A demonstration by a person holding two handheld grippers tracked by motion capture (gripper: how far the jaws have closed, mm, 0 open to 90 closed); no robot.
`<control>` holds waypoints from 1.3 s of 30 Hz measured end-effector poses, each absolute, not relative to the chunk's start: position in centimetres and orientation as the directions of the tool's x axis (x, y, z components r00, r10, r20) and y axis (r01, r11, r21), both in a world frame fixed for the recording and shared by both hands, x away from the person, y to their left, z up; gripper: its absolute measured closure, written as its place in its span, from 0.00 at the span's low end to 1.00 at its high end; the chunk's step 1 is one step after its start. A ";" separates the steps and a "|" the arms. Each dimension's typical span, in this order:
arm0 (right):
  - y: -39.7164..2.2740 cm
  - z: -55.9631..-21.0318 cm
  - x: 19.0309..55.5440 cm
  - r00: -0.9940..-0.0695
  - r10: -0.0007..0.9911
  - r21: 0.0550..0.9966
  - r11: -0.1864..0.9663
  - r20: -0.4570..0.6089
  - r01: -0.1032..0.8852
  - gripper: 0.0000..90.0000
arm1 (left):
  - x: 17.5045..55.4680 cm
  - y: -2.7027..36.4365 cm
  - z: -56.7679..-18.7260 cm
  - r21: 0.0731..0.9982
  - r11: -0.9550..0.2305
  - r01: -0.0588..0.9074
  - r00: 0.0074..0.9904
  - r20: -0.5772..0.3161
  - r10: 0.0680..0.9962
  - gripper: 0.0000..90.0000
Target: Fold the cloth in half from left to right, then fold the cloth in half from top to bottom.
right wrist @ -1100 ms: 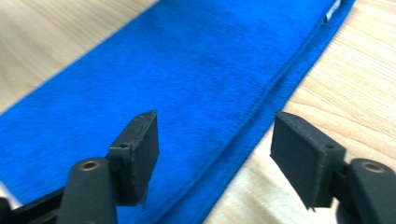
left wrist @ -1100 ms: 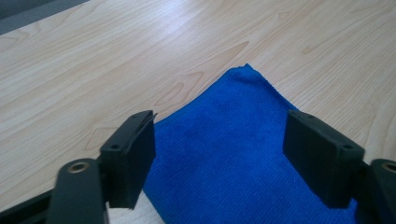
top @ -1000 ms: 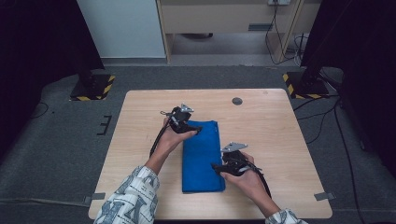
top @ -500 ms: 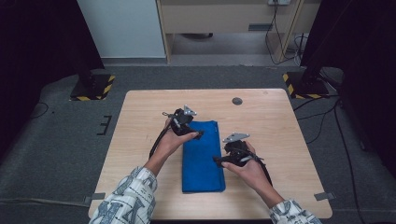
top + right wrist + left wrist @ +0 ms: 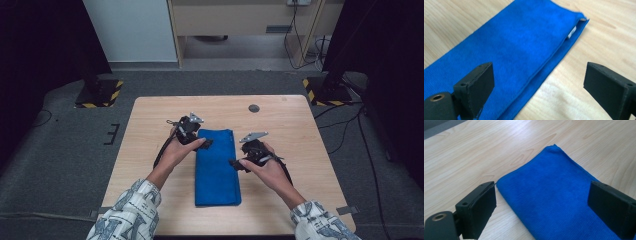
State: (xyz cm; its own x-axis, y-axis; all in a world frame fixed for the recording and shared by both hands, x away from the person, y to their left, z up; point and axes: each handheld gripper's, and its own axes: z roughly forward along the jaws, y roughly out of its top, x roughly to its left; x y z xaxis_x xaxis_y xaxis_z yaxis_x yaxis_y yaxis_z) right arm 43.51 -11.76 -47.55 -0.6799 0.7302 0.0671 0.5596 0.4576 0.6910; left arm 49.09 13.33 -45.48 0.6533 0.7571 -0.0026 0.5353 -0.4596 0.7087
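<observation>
The folded blue towel [image 5: 216, 167] lies flat on the worktop [image 5: 295, 130] between the left gripper [image 5: 206, 143] and right gripper [image 5: 234, 163], both with fingers apart, having just opened, gripping nothing.

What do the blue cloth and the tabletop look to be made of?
The blue cloth looks like soft microfibre or terry: matte, finely napped, with stitched edges and a small white label at one corner. The tabletop looks like light wood or a wood-grain laminate: smooth, pale, with streaky grain; which of the two cannot be told.
</observation>
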 end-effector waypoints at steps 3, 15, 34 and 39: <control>-11.7 -47.1 44.2 -0.683 0.729 0.690 0.469 0.050 0.551 0.11 | 49.1 13.9 -45.2 0.715 -0.447 0.537 0.648 -0.010 0.762 0.09; -11.4 -45.5 47.2 -0.680 0.732 0.688 0.513 -0.038 0.513 0.16 | 49.7 15.2 -43.4 0.740 -0.423 0.523 0.634 -0.006 0.774 0.09; -11.7 -46.5 52.7 -0.645 0.764 0.669 0.495 -0.029 0.555 0.25 | 52.6 17.2 -44.4 0.744 -0.361 0.562 0.591 -0.056 0.805 0.13; -11.4 -46.9 53.9 -0.640 0.768 0.676 0.477 -0.010 0.562 0.27 | 53.4 17.2 -45.2 0.743 -0.351 0.570 0.589 -0.071 0.805 0.14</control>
